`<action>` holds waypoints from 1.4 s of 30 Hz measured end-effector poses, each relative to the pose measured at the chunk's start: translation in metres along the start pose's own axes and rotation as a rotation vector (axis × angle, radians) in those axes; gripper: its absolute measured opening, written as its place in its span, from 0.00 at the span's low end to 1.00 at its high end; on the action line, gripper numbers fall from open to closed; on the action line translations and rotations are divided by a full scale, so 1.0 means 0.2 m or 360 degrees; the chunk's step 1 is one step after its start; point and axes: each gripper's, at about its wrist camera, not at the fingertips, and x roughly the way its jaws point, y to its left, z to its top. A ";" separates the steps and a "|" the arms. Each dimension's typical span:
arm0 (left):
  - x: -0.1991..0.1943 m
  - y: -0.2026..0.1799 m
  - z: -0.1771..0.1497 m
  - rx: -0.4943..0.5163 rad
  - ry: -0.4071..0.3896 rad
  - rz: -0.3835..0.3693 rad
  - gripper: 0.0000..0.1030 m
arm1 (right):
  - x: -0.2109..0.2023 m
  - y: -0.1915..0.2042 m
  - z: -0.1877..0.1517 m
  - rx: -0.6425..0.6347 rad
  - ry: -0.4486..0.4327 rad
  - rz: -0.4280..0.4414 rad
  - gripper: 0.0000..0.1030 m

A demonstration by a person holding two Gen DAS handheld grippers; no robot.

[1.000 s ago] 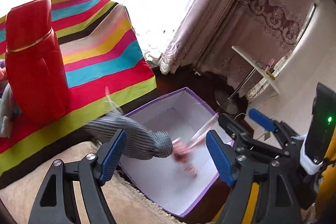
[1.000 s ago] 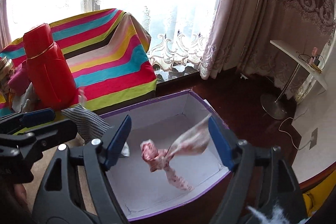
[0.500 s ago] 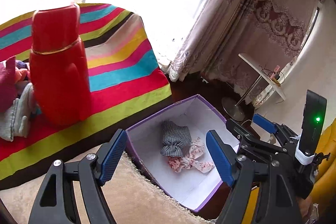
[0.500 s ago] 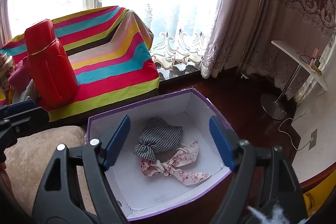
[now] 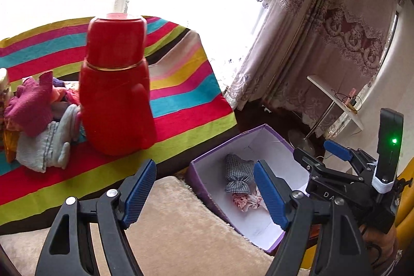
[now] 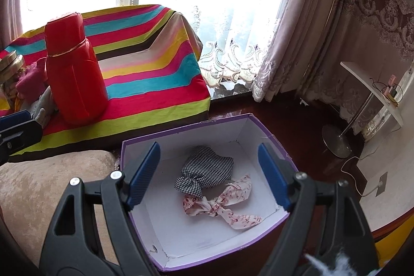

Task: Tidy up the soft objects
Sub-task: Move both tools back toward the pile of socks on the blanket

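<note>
Two cloth bows (image 6: pixel 207 172) in purple box (image 6: pixel 261 126) | both hand-held grippers (image 6: pixel 208 173) empty, spread

Left gripper (image 5: pixel 205 194): jaws spread wide, nothing between the 2 blue pads (image 5: pixel 139 190), pointing forward and slightly down.

Right gripper (image 6: pixel 208 176): jaws equally wide, empty, tilted downward. In the left view it sits low at right, green light lit on its upright module; a hand, probably the right, grips below it.
</note>
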 end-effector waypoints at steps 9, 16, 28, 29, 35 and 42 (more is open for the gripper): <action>-0.09 0.17 -0.03 -0.0049 -0.0034 0.0090 0.76 | 0.00 0.18 0.00 -0.0131 0.0016 0.0069 0.79; -0.13 0.30 -0.03 -0.0095 -0.0050 0.0134 0.76 | 0.00 0.30 0.01 -0.0205 0.0038 0.0113 0.79; -0.23 0.68 -0.05 -0.0243 -0.0074 0.0280 0.76 | 0.02 0.57 0.01 -0.0315 0.0177 0.0486 0.79; -0.25 0.73 -0.05 -0.0265 -0.0078 0.0300 0.76 | 0.02 0.61 0.00 -0.0334 0.0186 0.0537 0.79; -0.32 0.99 -0.03 -0.0394 -0.0105 0.0410 0.76 | 0.03 0.86 0.02 -0.0375 0.0241 0.0904 0.79; -0.27 1.18 0.12 -0.0419 -0.0125 0.0486 0.76 | 0.11 1.17 0.09 -0.0432 0.0327 0.1022 0.79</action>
